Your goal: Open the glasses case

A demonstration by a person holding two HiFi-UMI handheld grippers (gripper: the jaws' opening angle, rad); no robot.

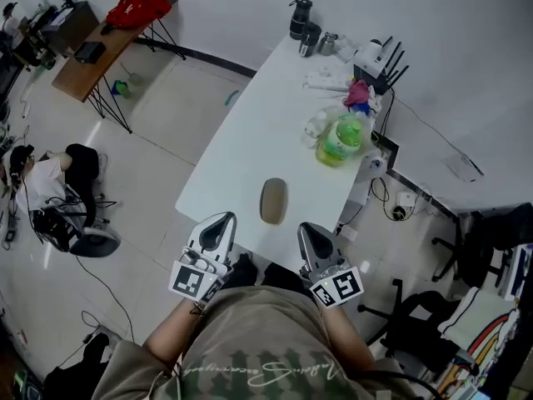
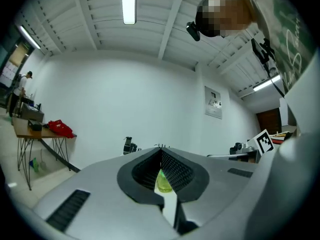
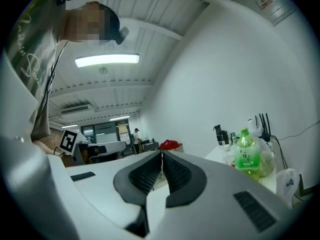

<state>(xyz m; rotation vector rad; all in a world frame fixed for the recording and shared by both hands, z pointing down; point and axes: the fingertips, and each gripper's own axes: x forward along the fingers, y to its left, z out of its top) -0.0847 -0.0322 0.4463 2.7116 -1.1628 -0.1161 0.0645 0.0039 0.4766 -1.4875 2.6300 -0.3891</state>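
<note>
A tan oval glasses case [image 1: 273, 201] lies closed on the white table [image 1: 250, 140], near its front edge. My left gripper [image 1: 220, 221] is held at the table's near edge, left of the case, jaws shut with nothing between them. My right gripper [image 1: 310, 232] sits to the right of the case, also shut and empty. Both point level along the table. In the left gripper view the left gripper [image 2: 161, 156] shows its pads together. In the right gripper view the right gripper [image 3: 161, 160] is likewise closed. The case is hidden in both gripper views.
A green drink bottle [image 1: 341, 138] [image 3: 245, 154] stands at the table's right, with clutter, a router [image 1: 375, 61] and dark flasks [image 1: 301, 22] at the far end. A wooden side table [image 1: 92, 52] with a red bag is at far left. A person [image 1: 50, 182] sits on the floor.
</note>
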